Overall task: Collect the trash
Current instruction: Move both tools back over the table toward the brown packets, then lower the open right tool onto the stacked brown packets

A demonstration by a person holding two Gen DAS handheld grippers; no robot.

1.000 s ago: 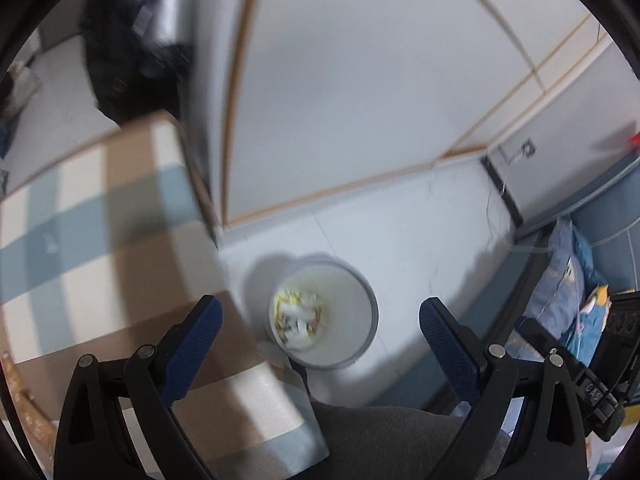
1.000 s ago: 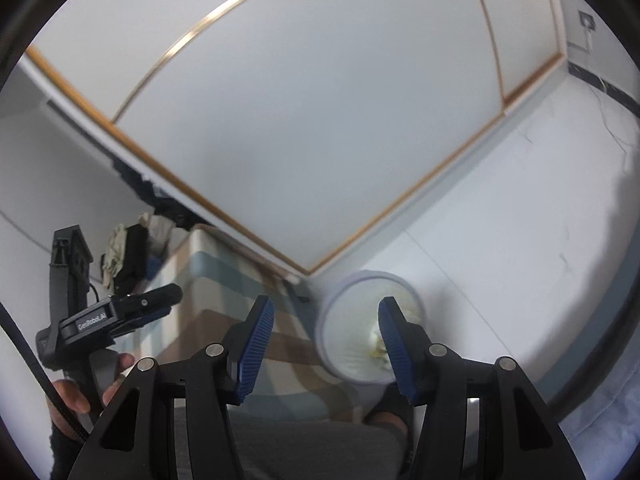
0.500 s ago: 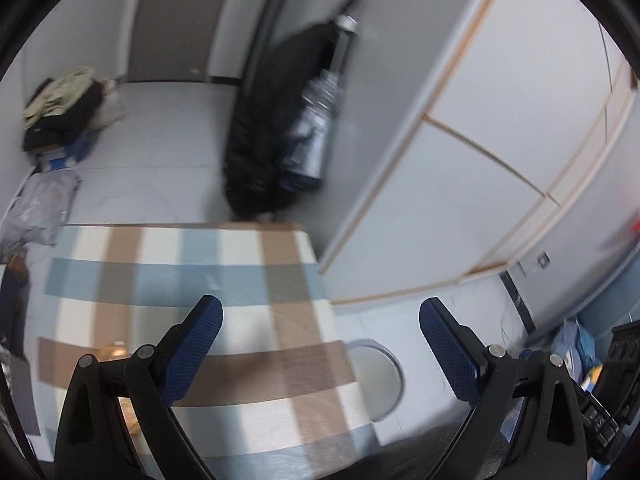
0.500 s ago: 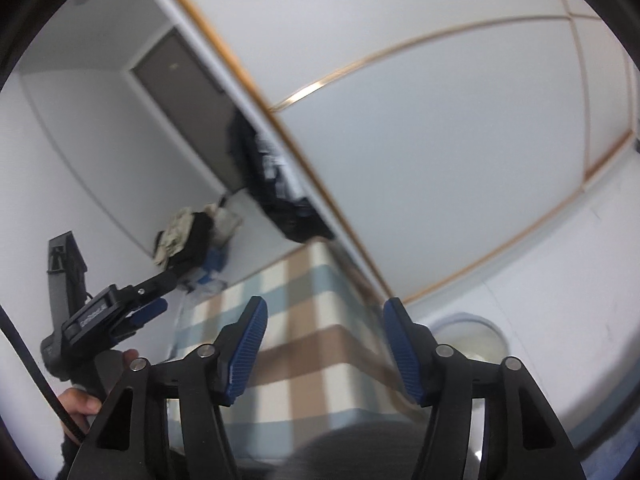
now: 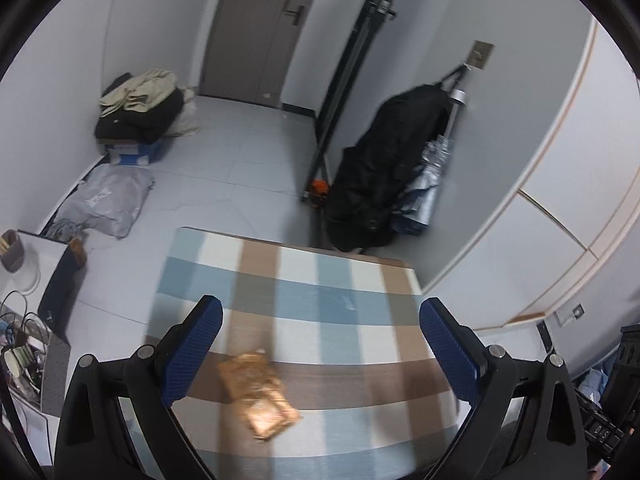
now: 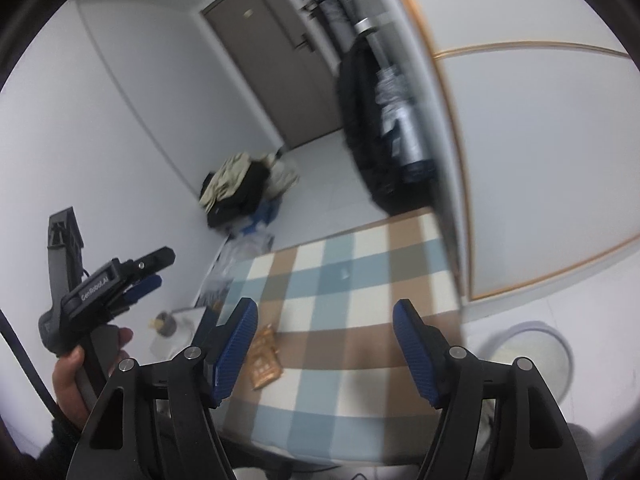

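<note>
A crumpled golden-brown wrapper (image 5: pixel 258 394) lies on the checked tablecloth (image 5: pixel 320 304), near its front left. It also shows in the right wrist view (image 6: pixel 264 360). My left gripper (image 5: pixel 320 344) is open and empty, above the table, with the wrapper just inside its left finger. My right gripper (image 6: pixel 326 344) is open and empty over the table; the wrapper lies beside its left finger. The left gripper (image 6: pixel 148 270) shows in the right wrist view, held in a hand at the left. The white trash bin (image 6: pixel 532 354) stands on the floor right of the table.
A black bag (image 5: pixel 392 168) leans on the wall behind the table. A pile of clothes (image 5: pixel 140 108) on a blue box and a grey plastic bag (image 5: pixel 108 204) lie on the floor at the left. A white side table (image 5: pixel 24 268) stands at far left.
Both grippers have swung up and left from the trash bin to the table. The wrapper has come into view. Both grippers stay open.
</note>
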